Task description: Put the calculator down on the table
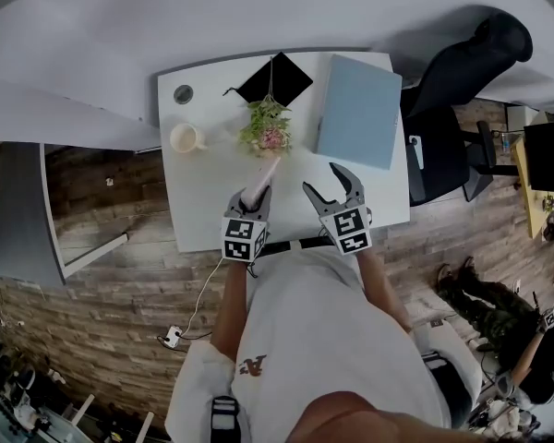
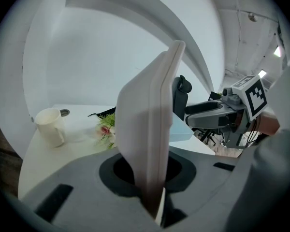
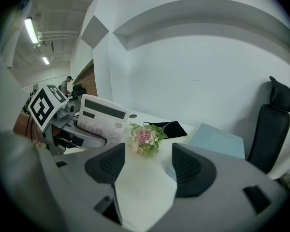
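A white calculator (image 1: 263,178) stands on edge between the jaws of my left gripper (image 1: 256,195), which is shut on it above the white table (image 1: 203,220). In the left gripper view the calculator (image 2: 150,129) rises edge-on from the jaws and hides much of the scene behind. The right gripper view shows the calculator (image 3: 102,117) face-on, with its display and keys, held by the left gripper (image 3: 82,138). My right gripper (image 1: 334,189) hangs open beside it over the table's front part, nothing between its pads; in the left gripper view the right gripper (image 2: 193,116) reaches in from the right.
On the table stand a cream mug (image 1: 186,138), a small flower bunch (image 1: 266,125), a black pouch (image 1: 274,79), a light blue folder (image 1: 360,109) and a round cable hole (image 1: 183,93). A black office chair (image 1: 462,72) is at the table's right side.
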`<action>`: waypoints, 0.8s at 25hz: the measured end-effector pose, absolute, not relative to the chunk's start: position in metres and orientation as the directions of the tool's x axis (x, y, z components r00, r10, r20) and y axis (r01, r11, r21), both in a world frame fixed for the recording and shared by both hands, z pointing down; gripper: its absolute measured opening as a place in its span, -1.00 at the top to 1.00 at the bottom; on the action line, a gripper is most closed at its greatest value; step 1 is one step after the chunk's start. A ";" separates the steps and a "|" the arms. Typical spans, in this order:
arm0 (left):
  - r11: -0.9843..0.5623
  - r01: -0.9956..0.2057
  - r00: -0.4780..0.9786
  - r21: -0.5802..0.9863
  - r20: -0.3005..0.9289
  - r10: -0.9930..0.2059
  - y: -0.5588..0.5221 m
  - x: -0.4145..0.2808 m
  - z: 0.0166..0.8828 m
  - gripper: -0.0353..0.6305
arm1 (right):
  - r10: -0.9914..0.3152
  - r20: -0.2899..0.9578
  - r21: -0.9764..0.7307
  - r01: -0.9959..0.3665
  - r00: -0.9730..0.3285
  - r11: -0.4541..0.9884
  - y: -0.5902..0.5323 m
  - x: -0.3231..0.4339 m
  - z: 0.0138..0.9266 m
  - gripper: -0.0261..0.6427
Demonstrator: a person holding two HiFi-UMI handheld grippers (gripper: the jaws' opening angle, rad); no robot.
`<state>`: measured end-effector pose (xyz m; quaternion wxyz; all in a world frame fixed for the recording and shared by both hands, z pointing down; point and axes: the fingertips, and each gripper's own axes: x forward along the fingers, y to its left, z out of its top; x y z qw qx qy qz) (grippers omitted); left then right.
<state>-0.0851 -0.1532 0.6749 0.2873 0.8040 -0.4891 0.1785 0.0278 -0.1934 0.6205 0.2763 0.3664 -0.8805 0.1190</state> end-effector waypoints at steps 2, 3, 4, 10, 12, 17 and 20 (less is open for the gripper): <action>-0.356 -0.886 0.464 0.297 0.574 -0.675 -0.153 -0.084 0.680 0.69 | -0.569 0.583 -0.018 -0.710 -0.579 0.704 -0.192 0.027 0.626 0.00; -0.356 -0.885 0.466 0.301 0.577 -0.671 -0.152 -0.083 0.682 0.69 | -0.564 0.588 -0.022 -0.709 -0.580 0.705 -0.192 0.026 0.629 0.00; -0.355 -0.883 0.469 0.307 0.580 -0.666 -0.152 -0.082 0.685 0.69 | -0.559 0.592 -0.026 -0.708 -0.580 0.706 -0.191 0.026 0.632 0.00; -0.340 -0.873 0.488 0.350 0.603 -0.631 -0.147 -0.076 0.702 0.69 | -0.524 0.621 -0.044 -0.693 -0.583 0.719 -0.185 0.024 0.650 0.00; -0.329 -0.869 0.494 0.369 0.612 -0.618 -0.145 -0.074 0.709 0.69 | -0.512 0.630 -0.049 -0.688 -0.584 0.724 -0.183 0.024 0.656 0.00; -0.299 -0.858 0.511 0.418 0.637 -0.577 -0.139 -0.070 0.726 0.69 | -0.480 0.656 -0.068 -0.678 -0.583 0.732 -0.178 0.022 0.670 0.00; -0.284 -0.848 0.526 0.447 0.649 -0.551 -0.134 -0.067 0.735 0.69 | -0.461 0.670 -0.078 -0.672 -0.582 0.736 -0.174 0.022 0.678 0.00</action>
